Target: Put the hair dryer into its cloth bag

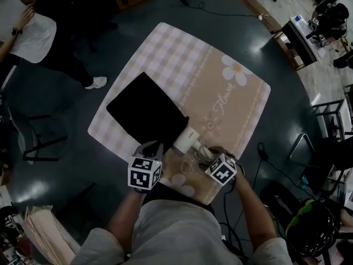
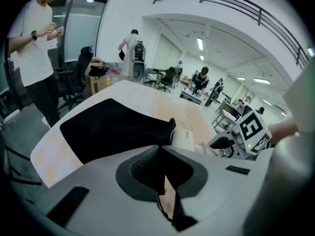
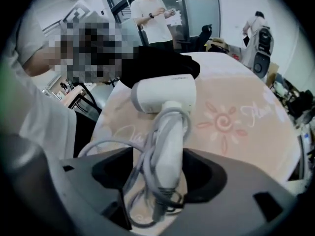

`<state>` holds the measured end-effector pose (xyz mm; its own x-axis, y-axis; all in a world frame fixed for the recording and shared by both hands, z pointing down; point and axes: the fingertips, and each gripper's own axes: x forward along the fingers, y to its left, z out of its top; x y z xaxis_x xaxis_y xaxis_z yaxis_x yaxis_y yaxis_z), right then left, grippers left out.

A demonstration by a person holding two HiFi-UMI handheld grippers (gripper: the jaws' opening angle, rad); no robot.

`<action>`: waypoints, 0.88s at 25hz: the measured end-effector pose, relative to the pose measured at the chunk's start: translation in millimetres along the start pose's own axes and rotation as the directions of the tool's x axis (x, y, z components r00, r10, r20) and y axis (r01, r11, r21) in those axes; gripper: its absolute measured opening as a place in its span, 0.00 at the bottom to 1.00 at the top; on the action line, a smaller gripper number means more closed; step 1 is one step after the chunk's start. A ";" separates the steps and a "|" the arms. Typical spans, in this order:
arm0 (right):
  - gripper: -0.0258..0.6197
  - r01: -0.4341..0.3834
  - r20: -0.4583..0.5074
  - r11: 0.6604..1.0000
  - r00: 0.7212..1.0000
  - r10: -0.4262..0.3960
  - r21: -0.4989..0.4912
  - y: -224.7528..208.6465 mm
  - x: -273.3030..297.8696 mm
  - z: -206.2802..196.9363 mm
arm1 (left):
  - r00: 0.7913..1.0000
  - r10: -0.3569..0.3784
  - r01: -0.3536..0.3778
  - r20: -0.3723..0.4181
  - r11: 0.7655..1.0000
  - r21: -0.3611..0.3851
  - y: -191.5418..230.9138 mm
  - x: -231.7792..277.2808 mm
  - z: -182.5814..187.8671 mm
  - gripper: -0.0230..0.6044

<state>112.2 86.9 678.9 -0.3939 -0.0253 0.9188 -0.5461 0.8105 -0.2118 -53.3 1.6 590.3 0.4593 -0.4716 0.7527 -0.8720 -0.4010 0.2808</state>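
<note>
Space lies free on the flowered mat (image 1: 237,98) beyond the cloth bag (image 1: 144,110). My left gripper (image 2: 160,177) pinches its mouth edge; my right gripper (image 3: 165,178) gapes around the hair dryer (image 3: 165,95) handle, dryer head at that mouth.

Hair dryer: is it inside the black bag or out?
Partly in: the hair dryer's front end is tucked into the bag's mouth; its white body and handle lie outside.

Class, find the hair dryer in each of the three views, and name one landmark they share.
Head view: hair dryer lower centre, beside the black cloth bag.
Left gripper view: right of centre, white barrel beyond the jaws.
Right gripper view: centre, handle between the jaws.
Shared landmark: the black cloth bag.
</note>
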 end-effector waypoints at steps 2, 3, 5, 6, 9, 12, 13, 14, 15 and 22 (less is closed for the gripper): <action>0.53 0.002 -0.008 1.000 1.000 -0.002 0.011 0.7 5.1 -2.7 | 1.000 -0.001 0.001 0.001 1.000 -0.003 0.8 0.3 -0.7 0.07; 0.52 0.004 -0.007 1.000 1.000 -0.003 0.022 0.4 5.8 -2.4 | 1.000 -0.001 0.001 0.003 1.000 -0.005 1.9 0.5 -0.5 0.07; 0.46 0.011 -0.001 0.999 1.000 -0.011 0.048 -0.8 5.5 -1.2 | 1.000 0.001 -0.001 0.007 1.000 -0.009 4.0 0.4 0.1 0.07; 0.44 0.017 0.002 0.998 1.000 -0.017 0.054 -0.8 4.9 -0.7 | 1.000 0.003 -0.003 0.009 1.000 -0.011 4.6 0.3 0.4 0.07; 0.42 0.027 0.022 0.998 0.999 -0.029 0.057 -0.1 1.3 1.1 | 1.000 0.012 -0.013 0.006 1.000 0.002 5.6 1.0 2.2 0.07; 0.40 0.037 0.031 0.998 0.999 -0.038 0.042 0.3 -5.4 1.4 | 1.000 0.022 -0.022 0.005 1.000 0.017 6.2 2.5 3.9 0.07; 0.39 0.039 0.032 0.999 0.999 -0.040 0.037 1.0 -7.8 0.6 | 1.000 0.024 -0.024 0.006 1.000 0.018 6.1 2.6 4.1 0.07; 0.39 0.036 0.033 0.999 0.999 -0.037 0.037 2.3 -10.1 -0.7 | 1.000 0.026 -0.026 0.006 0.999 0.018 6.0 2.5 4.3 0.07; 0.39 0.029 0.036 0.999 0.999 -0.031 0.044 4.1 -12.5 -2.3 | 1.000 0.028 -0.028 0.006 0.999 0.019 5.7 2.2 4.6 0.07; 0.39 -0.052 0.107 0.990 0.994 0.037 0.134 22.7 -27.6 -1.0 | 0.999 0.053 -0.053 0.008 0.996 0.071 1.1 -2.3 5.0 0.07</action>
<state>111.4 106.6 649.0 -0.4907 -0.0573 0.8694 -0.6190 0.7252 -0.3016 -54.4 -1.7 586.0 0.4140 -0.4987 0.7615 -0.8811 -0.4298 0.1975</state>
